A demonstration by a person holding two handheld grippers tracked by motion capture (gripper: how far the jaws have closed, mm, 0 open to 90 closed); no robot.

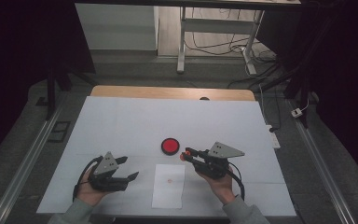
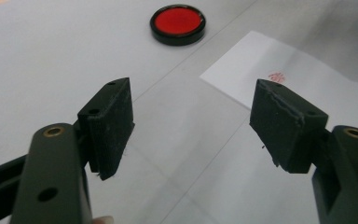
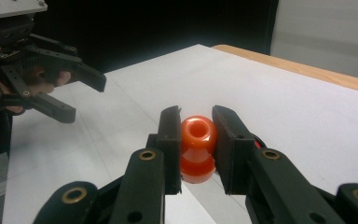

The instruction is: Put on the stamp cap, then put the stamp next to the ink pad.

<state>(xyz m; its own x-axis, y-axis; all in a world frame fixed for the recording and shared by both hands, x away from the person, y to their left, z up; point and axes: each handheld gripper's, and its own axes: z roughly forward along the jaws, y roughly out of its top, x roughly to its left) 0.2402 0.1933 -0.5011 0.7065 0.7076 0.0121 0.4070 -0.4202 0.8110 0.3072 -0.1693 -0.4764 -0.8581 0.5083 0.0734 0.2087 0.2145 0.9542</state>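
Left tool (image 1: 129, 169) jaws wide apart, right tool (image 1: 185, 154) clamped tight, both held low.

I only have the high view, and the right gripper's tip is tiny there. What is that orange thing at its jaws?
Observer: An orange stamp with a rounded knob, clamped between the right gripper pads.
Operator: And the left gripper, is it holding anything?
Observer: No. The left gripper is open, with bare table between its pads.
Operator: What lies ahead of it?
Observer: The red ink pad in its black case, and the white paper with a small red mark already on it.
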